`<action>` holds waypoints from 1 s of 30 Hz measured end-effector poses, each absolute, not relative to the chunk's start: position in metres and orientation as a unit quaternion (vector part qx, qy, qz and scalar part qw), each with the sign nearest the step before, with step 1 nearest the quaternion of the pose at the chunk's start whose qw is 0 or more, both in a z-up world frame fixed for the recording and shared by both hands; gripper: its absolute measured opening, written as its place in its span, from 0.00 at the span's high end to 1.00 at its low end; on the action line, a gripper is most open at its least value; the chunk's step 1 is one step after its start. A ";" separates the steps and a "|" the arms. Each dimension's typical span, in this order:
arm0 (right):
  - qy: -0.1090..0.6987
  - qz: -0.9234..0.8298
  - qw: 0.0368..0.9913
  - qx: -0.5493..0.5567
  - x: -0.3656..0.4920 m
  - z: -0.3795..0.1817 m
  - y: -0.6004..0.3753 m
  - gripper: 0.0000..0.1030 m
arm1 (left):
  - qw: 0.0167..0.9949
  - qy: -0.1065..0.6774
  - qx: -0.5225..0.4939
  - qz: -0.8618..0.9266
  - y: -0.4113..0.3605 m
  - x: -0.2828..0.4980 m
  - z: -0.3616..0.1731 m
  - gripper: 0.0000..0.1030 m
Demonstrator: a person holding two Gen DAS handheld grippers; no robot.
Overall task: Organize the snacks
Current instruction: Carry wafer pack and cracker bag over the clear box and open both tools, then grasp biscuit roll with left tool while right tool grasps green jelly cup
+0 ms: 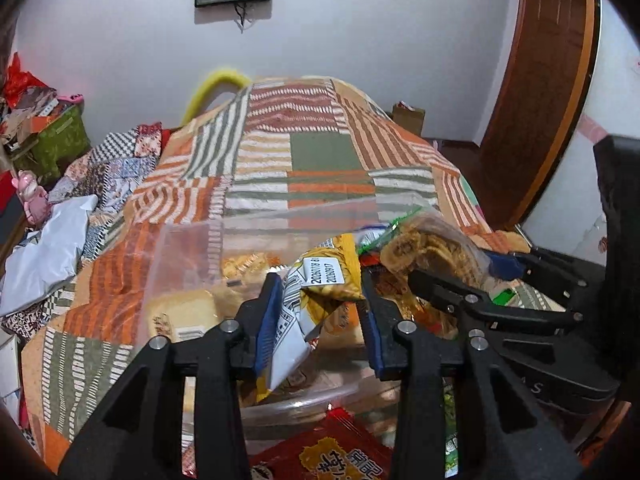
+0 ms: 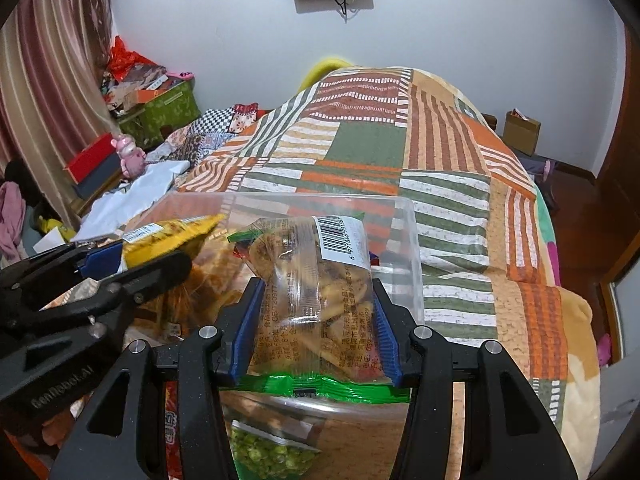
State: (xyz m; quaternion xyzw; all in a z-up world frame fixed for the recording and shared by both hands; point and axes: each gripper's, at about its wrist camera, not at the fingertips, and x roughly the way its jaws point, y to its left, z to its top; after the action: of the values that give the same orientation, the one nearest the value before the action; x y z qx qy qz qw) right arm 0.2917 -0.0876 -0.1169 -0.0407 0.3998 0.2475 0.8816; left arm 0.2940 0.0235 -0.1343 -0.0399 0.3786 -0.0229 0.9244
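Left gripper (image 1: 320, 316): jaws part-open, yellow packet (image 1: 316, 284) between, grip unclear. Right gripper (image 2: 314, 324) clamped on clear packet (image 2: 316, 292). One bin (image 2: 412, 240)

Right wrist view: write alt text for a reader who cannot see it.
The right gripper clamps a clear snack packet with a barcode label and green edge, held over a clear plastic bin on a patchwork bedspread. At left, the left gripper holds a yellow snack bag at the bin.
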 end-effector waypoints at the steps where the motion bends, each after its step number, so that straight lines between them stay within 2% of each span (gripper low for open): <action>1: 0.400 0.246 0.882 -0.043 0.292 -0.117 -0.088 0.53 | 0.922 0.383 -0.042 -0.026 0.023 0.294 -0.135 0.62; 7: 0.402 0.240 0.883 -0.042 0.286 -0.112 -0.098 0.47 | 0.915 0.397 -0.061 -0.042 0.024 0.290 -0.133 0.52; 10: 0.395 0.237 0.886 -0.046 0.281 -0.106 -0.103 0.41 | 0.913 0.400 -0.070 -0.044 0.025 0.285 -0.130 0.51; 16: 0.380 0.237 0.893 -0.041 0.266 -0.090 -0.113 0.40 | 0.915 0.394 -0.076 -0.044 0.027 0.270 -0.117 0.50; 21: 0.367 0.235 0.899 -0.037 0.248 -0.077 -0.123 0.39 | 0.921 0.381 -0.075 -0.033 0.032 0.251 -0.103 0.45; 27: 0.356 0.233 0.904 -0.029 0.226 -0.068 -0.135 0.34 | 0.922 0.378 -0.079 -0.014 0.047 0.226 -0.094 0.45; 30: 0.358 0.234 0.904 -0.028 0.216 -0.069 -0.139 0.33 | 0.922 0.379 -0.078 0.000 0.057 0.210 -0.094 0.40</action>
State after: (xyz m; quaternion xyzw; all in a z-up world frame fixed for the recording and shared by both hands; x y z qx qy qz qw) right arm 0.2156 -0.1387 -0.0690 -0.0280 0.3579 0.2335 0.9037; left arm 0.2100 0.0570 -0.0940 -0.0778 0.3792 -0.0005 0.9220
